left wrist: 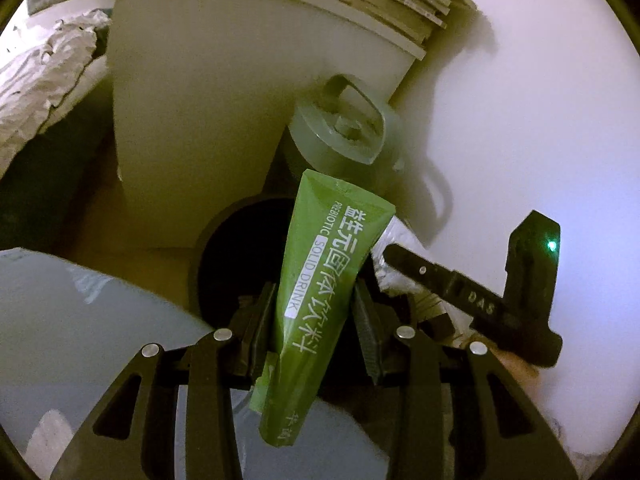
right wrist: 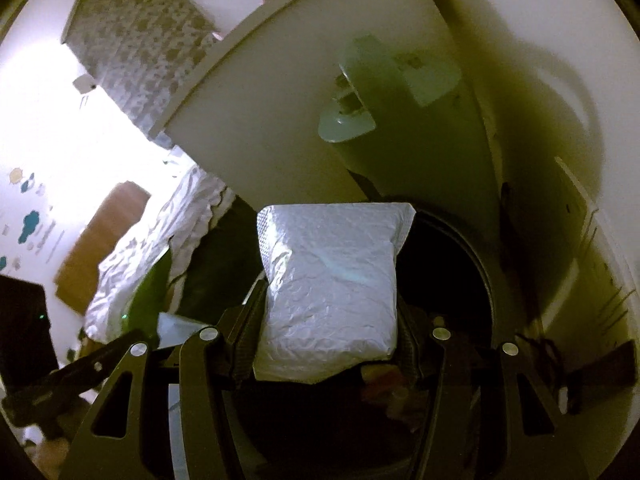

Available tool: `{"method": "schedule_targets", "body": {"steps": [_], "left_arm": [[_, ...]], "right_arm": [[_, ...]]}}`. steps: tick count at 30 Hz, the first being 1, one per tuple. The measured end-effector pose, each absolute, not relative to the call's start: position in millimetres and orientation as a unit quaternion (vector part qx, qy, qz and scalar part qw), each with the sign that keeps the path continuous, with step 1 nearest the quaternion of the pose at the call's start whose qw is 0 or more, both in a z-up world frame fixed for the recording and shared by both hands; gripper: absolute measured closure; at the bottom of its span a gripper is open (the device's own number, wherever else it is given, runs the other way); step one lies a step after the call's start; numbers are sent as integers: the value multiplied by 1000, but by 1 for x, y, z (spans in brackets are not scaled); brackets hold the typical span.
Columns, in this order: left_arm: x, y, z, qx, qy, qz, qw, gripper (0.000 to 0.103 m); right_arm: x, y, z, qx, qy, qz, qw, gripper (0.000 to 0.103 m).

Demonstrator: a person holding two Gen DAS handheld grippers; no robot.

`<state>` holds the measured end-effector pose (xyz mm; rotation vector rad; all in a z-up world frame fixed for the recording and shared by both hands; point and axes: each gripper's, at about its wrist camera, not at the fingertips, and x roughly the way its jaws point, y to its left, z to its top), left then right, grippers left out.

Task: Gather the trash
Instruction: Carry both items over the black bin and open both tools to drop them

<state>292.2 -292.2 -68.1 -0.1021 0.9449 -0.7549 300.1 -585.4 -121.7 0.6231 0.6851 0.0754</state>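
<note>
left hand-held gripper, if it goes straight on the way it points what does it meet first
Most likely the dark mouth of the bin just ahead, so the green sachet that the left hand-held gripper holds would enter it. Depth is unclear; the grey lidded bottle stands behind.

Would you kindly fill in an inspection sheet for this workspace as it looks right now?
Surface: floor mostly hidden.
Job's things: green drink sachet and white crinkled pouch, both over the dark round bin opening.
Clutter: grey lidded bottle beside the bin.
Grippers: left tool shut on the sachet; right tool shut on the pouch.
Cables: nothing seen.
Surroundings: white cabinet, rumpled bedding.
</note>
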Motion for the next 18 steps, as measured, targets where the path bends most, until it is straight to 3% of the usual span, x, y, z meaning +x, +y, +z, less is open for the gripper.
{"method": "schedule_targets", "body": {"steps": [8, 12, 18], "left_arm": [[306, -311, -87, -61, 465, -346, 813, 64], [309, -316, -90, -69, 469, -340, 812, 61], [309, -313, -91, -87, 469, -322, 818, 33]], "right_arm": [[300, -587, -130, 309, 338, 21, 889, 47], [301, -593, -134, 322, 336, 15, 885, 41], [299, -600, -137, 337, 332, 4, 881, 31]]}}
